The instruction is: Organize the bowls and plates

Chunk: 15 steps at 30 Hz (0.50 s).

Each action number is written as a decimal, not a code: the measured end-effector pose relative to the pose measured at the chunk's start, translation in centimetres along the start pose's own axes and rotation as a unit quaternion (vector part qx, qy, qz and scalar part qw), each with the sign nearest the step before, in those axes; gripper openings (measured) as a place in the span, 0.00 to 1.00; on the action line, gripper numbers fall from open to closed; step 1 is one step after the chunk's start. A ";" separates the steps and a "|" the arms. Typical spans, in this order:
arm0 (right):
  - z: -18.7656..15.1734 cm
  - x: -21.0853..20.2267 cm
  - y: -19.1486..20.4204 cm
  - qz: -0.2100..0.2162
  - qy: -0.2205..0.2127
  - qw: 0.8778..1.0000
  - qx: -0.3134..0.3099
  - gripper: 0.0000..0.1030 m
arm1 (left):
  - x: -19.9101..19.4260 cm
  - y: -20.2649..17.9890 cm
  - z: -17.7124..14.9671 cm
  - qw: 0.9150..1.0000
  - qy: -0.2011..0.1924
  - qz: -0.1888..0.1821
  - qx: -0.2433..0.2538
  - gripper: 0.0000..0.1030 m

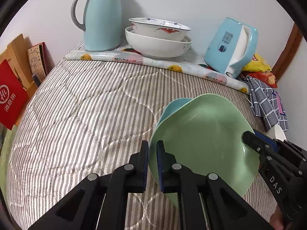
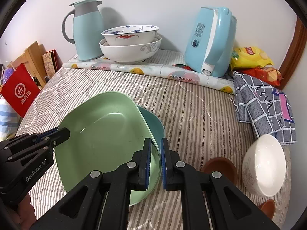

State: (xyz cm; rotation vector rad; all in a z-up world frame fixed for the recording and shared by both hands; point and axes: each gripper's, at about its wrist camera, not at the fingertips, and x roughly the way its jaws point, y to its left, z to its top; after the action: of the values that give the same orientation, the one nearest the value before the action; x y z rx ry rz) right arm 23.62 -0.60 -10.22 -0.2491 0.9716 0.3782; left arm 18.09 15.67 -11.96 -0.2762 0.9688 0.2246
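Striped quilt covers the desk (image 2: 191, 115); left tool (image 1: 152, 163) and right tool (image 2: 155, 161) pinch the green plate (image 2: 107, 134) rim at nine and three o'clock, probably light, stiff, slippery plastic

The green plate (image 2: 103, 134) looks matt plastic (faintly speckled), the stacked white bowls (image 2: 130, 46) glossy ceramic, the striped quilt (image 1: 80, 103) stitched cloth.

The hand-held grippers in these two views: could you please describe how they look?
Both are matte black plastic with silver round pivot pins and flat fingers faced with blue ribbed pads. The left hand-held gripper bears white "GenRobot.AI" lettering on its side, seen in the right wrist view; the right hand-held gripper shows "DAS". No cables or sleeves are visible.
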 end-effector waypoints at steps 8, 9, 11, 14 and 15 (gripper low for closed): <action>1.3 2.2 0.0 0.010 0.011 1.000 -0.007 0.10 | 1.2 0.1 0.6 1.000 0.011 0.008 -0.009 0.09; 1.5 2.4 -0.1 0.012 0.012 1.000 -0.008 0.10 | 1.3 0.1 0.6 1.000 0.011 0.009 -0.009 0.09; 1.7 2.9 -0.1 0.011 0.013 1.000 -0.012 0.11 | 1.6 0.0 0.5 1.000 0.014 0.006 -0.009 0.09; 1.8 3.4 -0.5 0.010 0.017 1.000 -0.012 0.11 | 1.9 -0.3 0.4 1.000 0.019 0.000 -0.011 0.09; 1.9 3.6 -0.7 0.010 0.020 1.000 -0.011 0.11 | 2.0 -0.4 0.4 1.000 0.017 0.003 -0.010 0.09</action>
State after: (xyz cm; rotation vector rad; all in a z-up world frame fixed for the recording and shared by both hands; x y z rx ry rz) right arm 27.21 0.17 -12.21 -0.2682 1.0093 0.4043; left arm 19.62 15.54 -13.40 -0.2964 1.0026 0.2364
